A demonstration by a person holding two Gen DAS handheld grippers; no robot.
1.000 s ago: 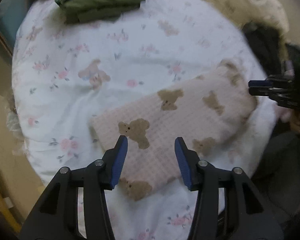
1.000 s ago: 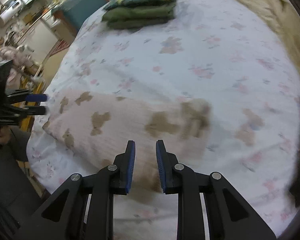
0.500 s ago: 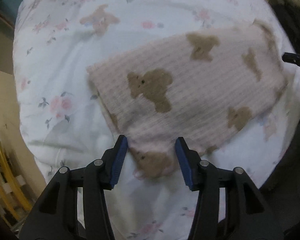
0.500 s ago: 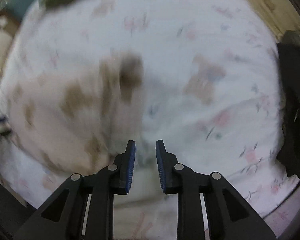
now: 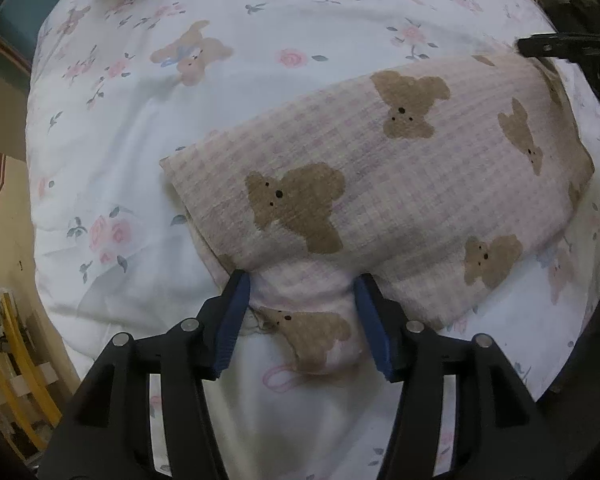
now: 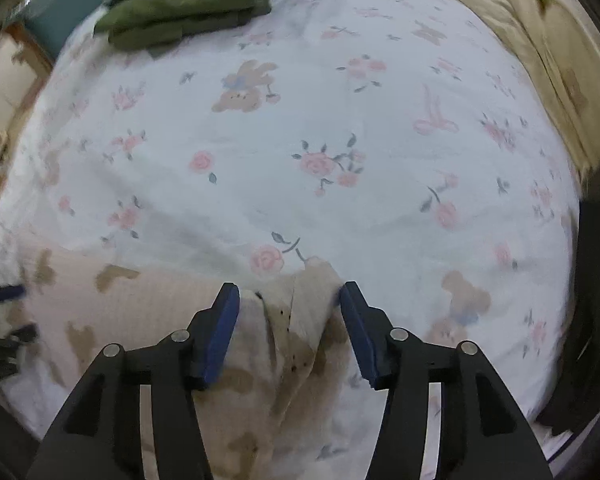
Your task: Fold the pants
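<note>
The pink checked pants with brown bears [image 5: 380,176] lie folded in a strip on the floral bed sheet [image 5: 148,92]. My left gripper [image 5: 302,280] is open, its blue pads on either side of the near end of the pants. My right gripper [image 6: 286,292] is open too, straddling the other end of the pants [image 6: 296,328], where the fabric bunches into a ridge. The right gripper's tip also shows in the left wrist view [image 5: 556,46] at the far right end of the strip.
A stack of folded green and patterned clothes [image 6: 188,4] sits at the far end of the bed. A beige blanket [image 6: 540,32] lies along the right side. Dark cloth [image 6: 596,300] hangs at the right edge. The bed's left edge drops to the floor [image 5: 4,240].
Both grippers have come down close to the pants' two ends. The right gripper's jaws have opened wide from nearly shut. The left jaws now straddle the near end.
</note>
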